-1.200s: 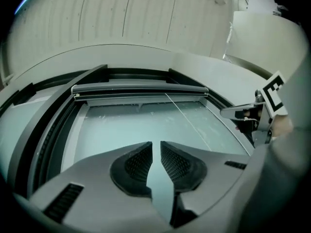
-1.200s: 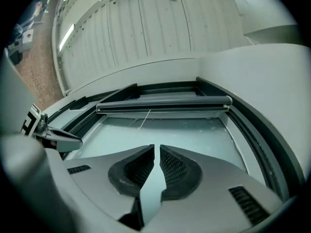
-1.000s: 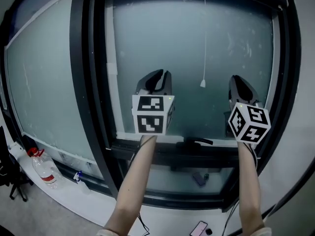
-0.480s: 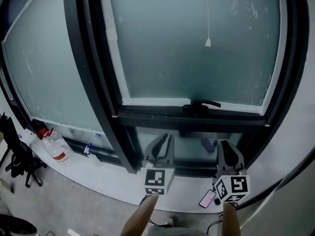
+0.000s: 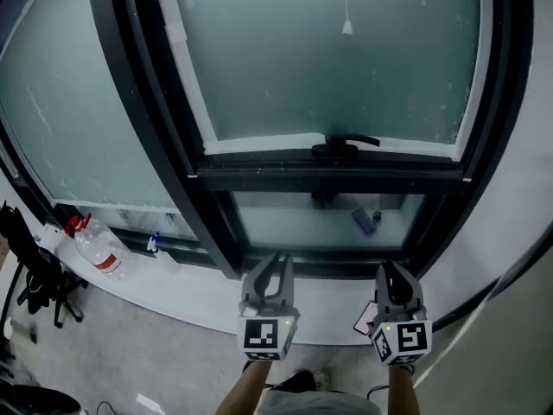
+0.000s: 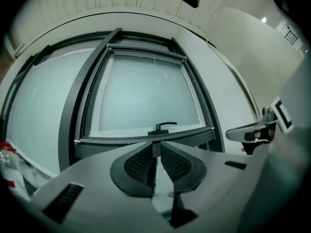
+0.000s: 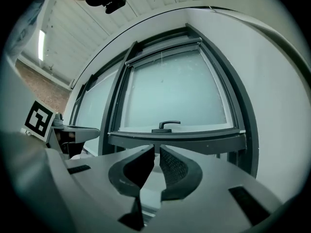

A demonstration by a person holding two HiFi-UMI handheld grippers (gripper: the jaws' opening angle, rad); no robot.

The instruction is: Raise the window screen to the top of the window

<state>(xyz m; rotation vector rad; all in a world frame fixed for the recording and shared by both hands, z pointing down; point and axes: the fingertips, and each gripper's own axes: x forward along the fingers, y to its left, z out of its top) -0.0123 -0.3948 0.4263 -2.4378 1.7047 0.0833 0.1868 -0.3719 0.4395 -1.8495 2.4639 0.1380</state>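
Note:
The dark-framed window (image 5: 328,178) has a frosted pane with a black handle (image 5: 344,145) on its lower rail. A thin pull cord ending in a white bead (image 5: 346,27) hangs in front of the pane near the top. My left gripper (image 5: 278,258) and right gripper (image 5: 386,269) are held low, side by side, below the window's bottom frame and apart from it. Both are shut with nothing between their fingers. The left gripper view looks past the shut left gripper (image 6: 156,147) up at the handle (image 6: 164,126). The right gripper view does the same past the right gripper (image 7: 156,149) towards the handle (image 7: 167,125).
A plastic water bottle (image 5: 97,247) and a small spray bottle (image 5: 155,243) stand on the ledge at the left. A small dark object (image 5: 364,221) lies behind the lower pane. A phone (image 5: 366,316) lies on the ledge by my right gripper. A black chair (image 5: 26,271) is at far left.
Both grippers have dropped from in front of the pane to below the window's bottom frame. The head view has tilted down, so the cord bead now sits near the top.

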